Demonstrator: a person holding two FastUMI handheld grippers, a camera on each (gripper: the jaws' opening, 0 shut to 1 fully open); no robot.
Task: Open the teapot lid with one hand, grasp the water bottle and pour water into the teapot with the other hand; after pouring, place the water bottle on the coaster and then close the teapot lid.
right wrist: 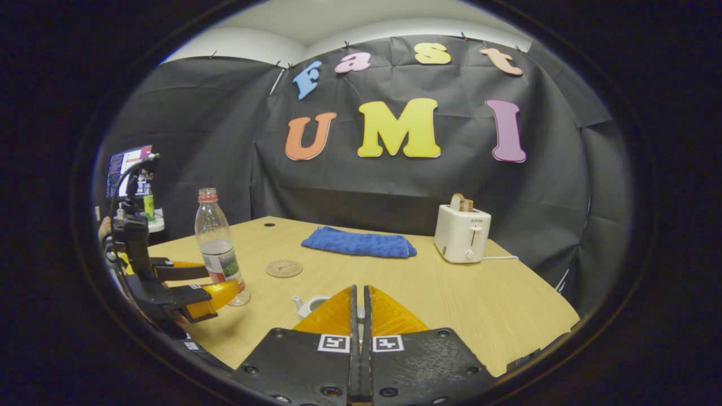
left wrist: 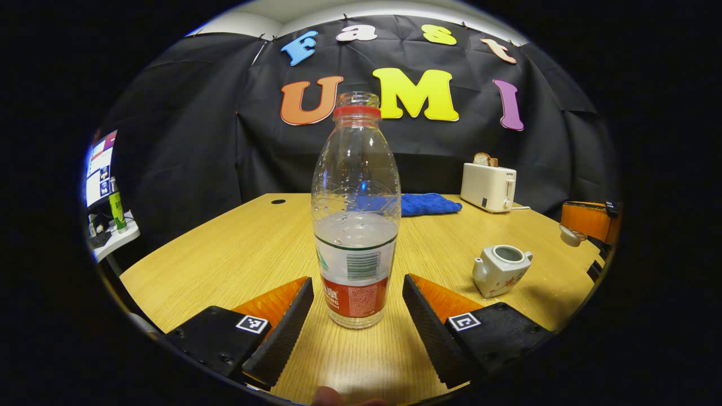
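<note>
Bright overhead light, soft shadows on table [left wrist: 237,254]; sharp focus, fisheye-bent edges.

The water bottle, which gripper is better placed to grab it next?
Left. The left gripper is open with the water bottle standing between its fingers. The right gripper is shut over the teapot, whose lid is already off.

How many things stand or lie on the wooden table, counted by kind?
Water bottle: 1
Teapot: 1
Coaster: 1
Blue cloth: 1
Toaster: 1
Total: 5
</note>
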